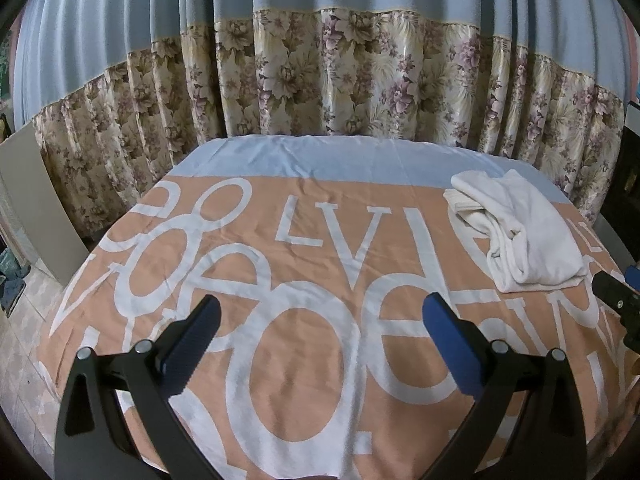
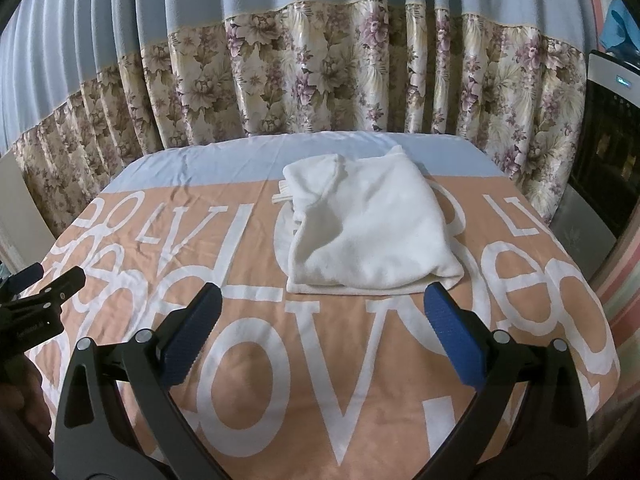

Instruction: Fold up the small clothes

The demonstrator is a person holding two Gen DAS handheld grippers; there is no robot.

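Note:
A folded white garment (image 2: 366, 226) lies on the table's peach cloth with white letters (image 2: 256, 392), toward the far right side; in the left wrist view the garment (image 1: 524, 236) sits at the right. A striped cream piece (image 2: 282, 194) peeks out under its far left corner. My right gripper (image 2: 322, 312) hovers open just in front of the garment's near edge, nothing between its blue pads. My left gripper (image 1: 320, 320) is open over bare cloth, left of the garment. The right gripper's tip (image 1: 614, 294) shows at the left wrist view's right edge.
A blue and floral curtain (image 1: 320, 80) hangs right behind the table. A grey panel (image 1: 36, 200) leans at the left above a tiled floor (image 1: 28, 308). A dark appliance (image 2: 608, 140) stands at the right. The left gripper (image 2: 44, 300) shows at the right view's left edge.

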